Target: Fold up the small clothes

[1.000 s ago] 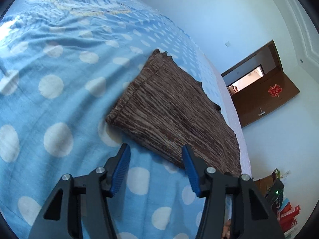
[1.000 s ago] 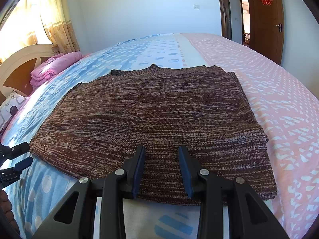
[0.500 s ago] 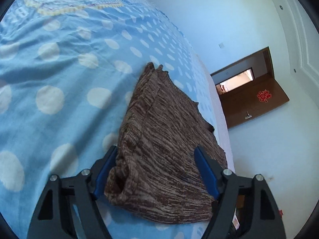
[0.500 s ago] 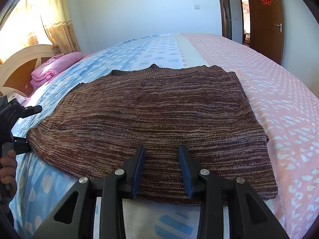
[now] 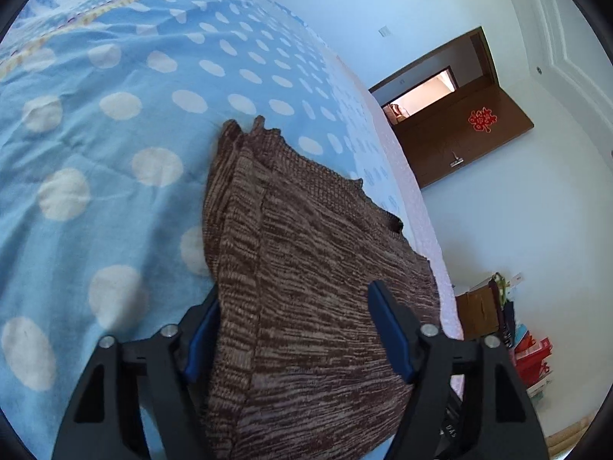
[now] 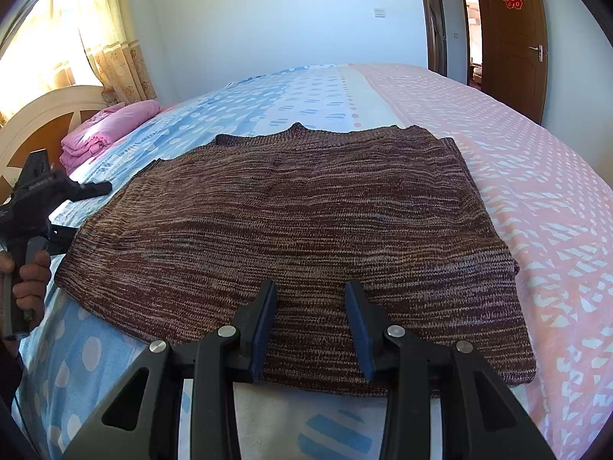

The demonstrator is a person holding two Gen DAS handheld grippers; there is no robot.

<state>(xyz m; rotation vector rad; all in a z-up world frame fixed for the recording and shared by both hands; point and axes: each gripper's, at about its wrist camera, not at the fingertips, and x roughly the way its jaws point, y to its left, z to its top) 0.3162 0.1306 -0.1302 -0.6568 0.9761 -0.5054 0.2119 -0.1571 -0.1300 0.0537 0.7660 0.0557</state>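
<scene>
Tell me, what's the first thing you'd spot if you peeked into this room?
The fuzzy brown sweater lies flat in the middle of the bed. The left gripper has its blue fingers open around the sweater's edge, and the right gripper hovers open over the near hem. A pink folded blanket sits by the headboard.

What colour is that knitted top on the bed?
The sweater is mottled brown and tan; the right wrist view shows it best.

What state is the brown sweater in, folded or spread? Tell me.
Folded but flat. The brown sweater lies as a rectangle on the bed, doubled layers showing at its edge; no sleeves stick out.
</scene>
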